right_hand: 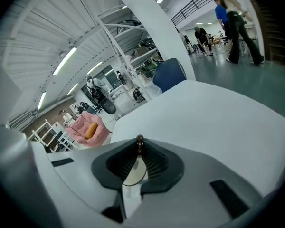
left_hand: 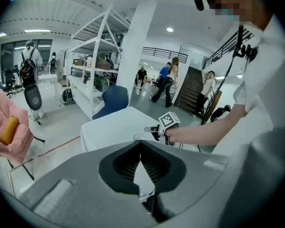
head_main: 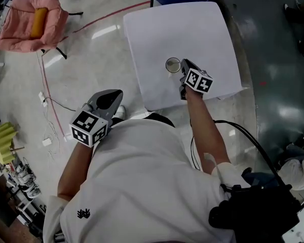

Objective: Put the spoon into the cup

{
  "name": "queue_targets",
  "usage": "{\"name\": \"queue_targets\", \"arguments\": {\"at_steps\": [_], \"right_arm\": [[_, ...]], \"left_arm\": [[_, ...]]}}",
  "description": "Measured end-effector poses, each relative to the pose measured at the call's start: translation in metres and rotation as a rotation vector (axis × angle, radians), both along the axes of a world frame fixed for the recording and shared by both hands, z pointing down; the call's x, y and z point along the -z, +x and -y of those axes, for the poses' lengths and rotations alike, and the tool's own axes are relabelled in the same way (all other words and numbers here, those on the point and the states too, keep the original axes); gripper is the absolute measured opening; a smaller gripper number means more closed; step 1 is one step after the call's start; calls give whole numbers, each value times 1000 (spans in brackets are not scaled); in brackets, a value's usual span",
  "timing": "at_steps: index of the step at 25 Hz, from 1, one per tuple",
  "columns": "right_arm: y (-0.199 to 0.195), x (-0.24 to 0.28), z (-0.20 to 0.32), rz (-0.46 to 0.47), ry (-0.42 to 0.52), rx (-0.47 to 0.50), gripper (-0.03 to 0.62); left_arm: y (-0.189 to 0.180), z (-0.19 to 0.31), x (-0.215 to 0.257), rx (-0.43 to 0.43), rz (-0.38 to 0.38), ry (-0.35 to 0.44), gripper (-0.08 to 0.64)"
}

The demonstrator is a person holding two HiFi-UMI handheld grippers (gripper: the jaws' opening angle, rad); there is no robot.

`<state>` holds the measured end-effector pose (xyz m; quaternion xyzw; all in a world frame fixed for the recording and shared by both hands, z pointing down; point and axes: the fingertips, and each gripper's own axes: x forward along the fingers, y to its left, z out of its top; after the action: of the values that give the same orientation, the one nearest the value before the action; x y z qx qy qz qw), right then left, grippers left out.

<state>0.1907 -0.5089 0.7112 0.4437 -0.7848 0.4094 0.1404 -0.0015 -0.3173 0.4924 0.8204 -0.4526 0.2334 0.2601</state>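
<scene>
Spoon [right_hand: 139,141] is judged light, stiff, slim, prob. apt to pivot; handle tip is clamped by right gripper [right_hand: 139,149] nr cup [head_main: 173,65], mid table [head_main: 162,29]. Left gripper [left_hand: 140,146] is seen closed, w/ nothing held.

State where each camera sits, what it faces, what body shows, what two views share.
Head view: on the head, steeply down at white table and cup; torso, arms, left gripper, right gripper show.
Left gripper view: on that gripper, facing the table; right forearm, right gripper show.
Right gripper view: on that gripper, across the table; only its fingers, holding the spoon.
Shared: first two both show the right gripper.
</scene>
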Motion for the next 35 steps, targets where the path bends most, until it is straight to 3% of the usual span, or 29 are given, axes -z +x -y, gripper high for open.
{"name": "queue_targets", "arguments": {"at_steps": [12, 22, 28, 35], "right_arm": [[1, -21, -4, -30, -30, 0, 43], [-7, -32, -9, -53, 9, 13, 46], [-15, -23, -15, -22, 15, 22, 175], [2, 11, -35, -47, 47, -63, 212]], "left_arm": [[-6, 0, -1, 15, 13, -5, 12], [-22, -8, -1, 18, 8, 1, 12], [-35, -19, 1, -5, -21, 6, 12], [-52, -34, 9, -73, -70, 20, 12]]}}
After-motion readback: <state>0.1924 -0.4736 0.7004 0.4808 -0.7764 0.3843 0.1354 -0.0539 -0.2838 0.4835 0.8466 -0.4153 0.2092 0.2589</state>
